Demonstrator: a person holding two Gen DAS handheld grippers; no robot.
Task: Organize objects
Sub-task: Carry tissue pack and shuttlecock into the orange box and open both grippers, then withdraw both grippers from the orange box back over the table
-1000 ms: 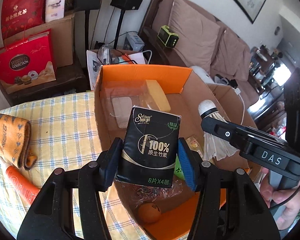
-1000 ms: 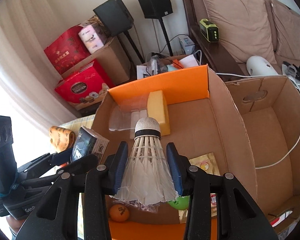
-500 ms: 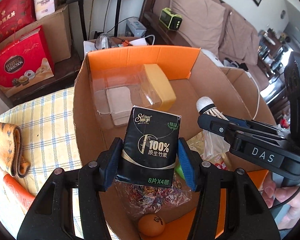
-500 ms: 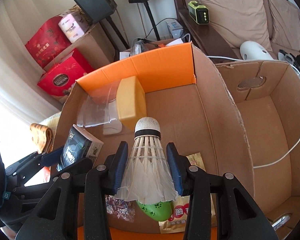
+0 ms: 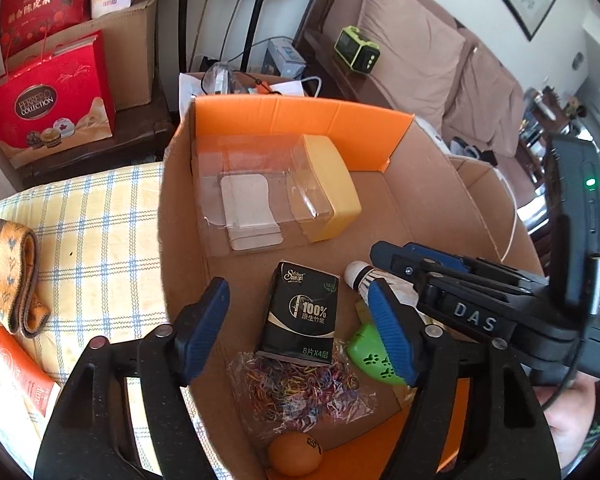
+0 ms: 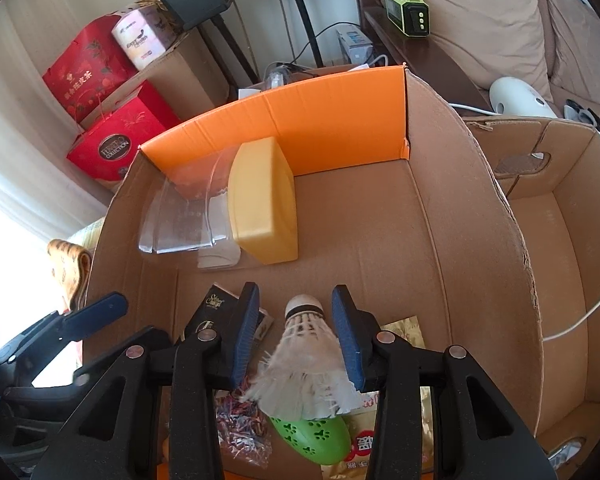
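An open cardboard box [image 5: 168,200] with orange flaps stands on a checked tablecloth. My left gripper [image 5: 296,332] hangs over its near end with its jaws opening. The black tissue pack [image 5: 302,314] lies between them on the box floor, with a gap to each blue pad. My right gripper [image 6: 296,336] is shut on a white shuttlecock [image 6: 304,360], cork pointing away. It sits tilted and low between the pads, feathers blurred. In the left wrist view the shuttlecock's cork [image 5: 358,276] shows beside my right gripper [image 5: 440,276]. The tissue pack [image 6: 214,312] peeks out left of the right gripper's fingers.
In the box are a yellow case [image 5: 328,188], a clear plastic package [image 5: 252,200], a bag of coloured rubber bands [image 5: 296,384], an orange ball [image 5: 296,460] and a green shell [image 5: 370,352]. An orange towel [image 5: 8,272] and tube [image 5: 20,376] lie left. A second cardboard box [image 6: 560,260] stands right.
The left jaws have spread and the tissue pack has left them for the box floor. Both grippers sank into the box. The shuttlecock now sits lower and tilted in the right gripper.
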